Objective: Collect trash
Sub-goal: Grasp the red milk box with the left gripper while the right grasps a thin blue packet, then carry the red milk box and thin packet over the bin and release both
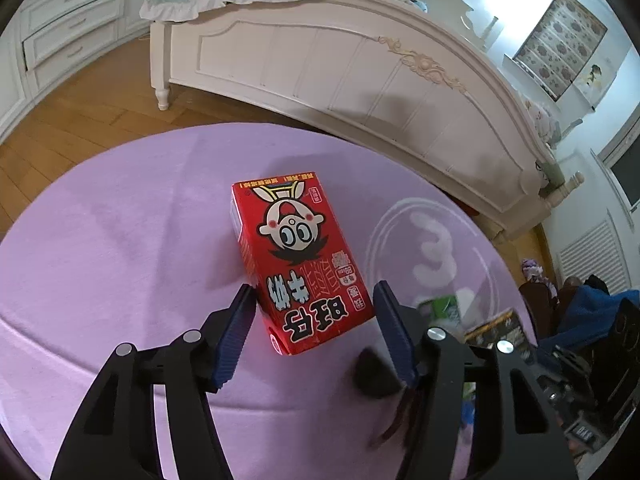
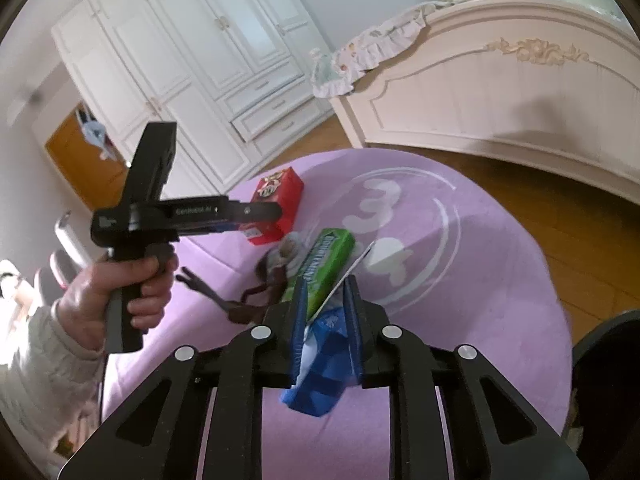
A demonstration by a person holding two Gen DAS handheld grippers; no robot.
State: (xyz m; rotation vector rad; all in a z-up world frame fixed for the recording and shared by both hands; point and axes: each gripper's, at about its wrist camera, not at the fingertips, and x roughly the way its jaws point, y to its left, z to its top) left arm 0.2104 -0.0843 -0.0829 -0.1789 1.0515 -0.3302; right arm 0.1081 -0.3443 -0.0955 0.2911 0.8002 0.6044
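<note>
A red milk carton (image 1: pixel 298 260) with a cartoon face lies on the round purple rug (image 1: pixel 120 240). My left gripper (image 1: pixel 314 300) is open, its blue pads on either side of the carton's near end, not squeezing it. In the right wrist view the carton (image 2: pixel 278 204) lies behind the left gripper body (image 2: pixel 180 216). My right gripper (image 2: pixel 326 284) is shut on a blue and white wrapper (image 2: pixel 320 360) held above the rug (image 2: pixel 460 300). A green gum pack (image 2: pixel 326 268) lies just beyond its fingertips.
A brown plush toy (image 2: pixel 272 276) lies left of the gum pack. A white bed footboard (image 1: pixel 360 72) stands beyond the rug, white wardrobes (image 2: pixel 180 60) along the wall. A dark box and blue clutter (image 1: pixel 580 340) sit at the right rug edge. Wooden floor surrounds the rug.
</note>
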